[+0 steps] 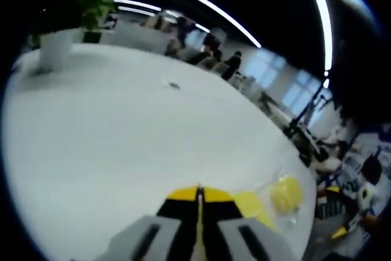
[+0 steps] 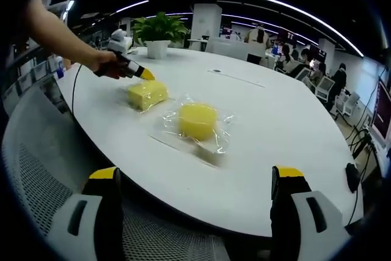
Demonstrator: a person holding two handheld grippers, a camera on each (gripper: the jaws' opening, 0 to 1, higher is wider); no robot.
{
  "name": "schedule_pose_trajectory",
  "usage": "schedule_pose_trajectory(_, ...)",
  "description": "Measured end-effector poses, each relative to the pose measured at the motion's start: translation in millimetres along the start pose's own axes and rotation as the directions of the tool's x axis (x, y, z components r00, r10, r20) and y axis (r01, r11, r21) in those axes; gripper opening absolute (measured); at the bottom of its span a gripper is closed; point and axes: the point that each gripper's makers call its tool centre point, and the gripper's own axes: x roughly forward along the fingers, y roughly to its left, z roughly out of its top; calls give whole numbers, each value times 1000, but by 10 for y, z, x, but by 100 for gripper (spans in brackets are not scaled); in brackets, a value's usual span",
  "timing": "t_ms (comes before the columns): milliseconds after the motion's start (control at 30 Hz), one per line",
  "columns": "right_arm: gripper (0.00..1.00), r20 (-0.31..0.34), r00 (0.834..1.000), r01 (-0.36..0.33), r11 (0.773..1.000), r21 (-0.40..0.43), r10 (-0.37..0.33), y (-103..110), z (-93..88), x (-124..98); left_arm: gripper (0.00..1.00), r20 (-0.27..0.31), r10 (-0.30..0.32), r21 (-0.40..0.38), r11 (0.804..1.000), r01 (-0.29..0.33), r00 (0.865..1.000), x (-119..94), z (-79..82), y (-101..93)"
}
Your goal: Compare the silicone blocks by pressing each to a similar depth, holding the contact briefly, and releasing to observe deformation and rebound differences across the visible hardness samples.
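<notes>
The worktop [image 2: 275,145] is smooth, matt white. The round yellow silicone block [image 2: 197,120] lies on crinkled, glossy clear plastic film [image 2: 223,136]; the square yellow block [image 2: 147,95] looks matt. The chair back [image 2: 43,181] is grey mesh cloth.

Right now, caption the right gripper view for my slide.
Left tool shut beside square silicone block; round block lies on plastic; right tool open.
</notes>
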Motion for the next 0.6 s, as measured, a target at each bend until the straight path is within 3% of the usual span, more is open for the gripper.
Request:
schedule_pose_trajectory(267,96,3,1000,-4,1000,-2,4,10,9,1,0,-9,1,-36,999,-1,1000,-125,60,-66)
schedule_pose_trajectory(500,96,8,1000,-10,1000,-5,10,19,17,-2,0,-27,-32,36,999,33,999,-238,141,-254)
schedule_pose_trajectory(600,96,10,1000,-11,1000,-6,12,22,20,-4,0,-2,-59,70,996,59,998,-313,255,-401)
